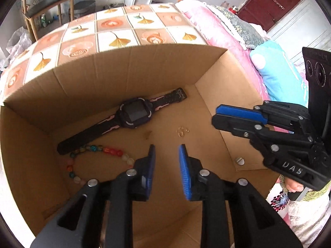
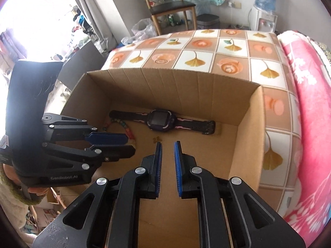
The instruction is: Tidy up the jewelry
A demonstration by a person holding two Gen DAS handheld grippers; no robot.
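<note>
Jaws of both the left gripper [image 1: 166, 155] and right gripper [image 2: 167, 150] hung part-open and empty above the brown cardboard box [image 1: 124, 66], which held a black-and-pink wristwatch [image 1: 134, 114] and multicoloured bead bracelet [image 1: 99, 149], so fetching further jewelry seemed next.

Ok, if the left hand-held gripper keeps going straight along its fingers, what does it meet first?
Probably the bare floor of the cardboard box. The left hand-held gripper points between the watch and the small gold earrings, nothing between its open fingers. Depth is hard to judge.

The box [image 1: 128, 78] is looked down into closely by both wrist views, from the left and from the right; its floor and the watch [image 1: 132, 113] are shared.
</note>
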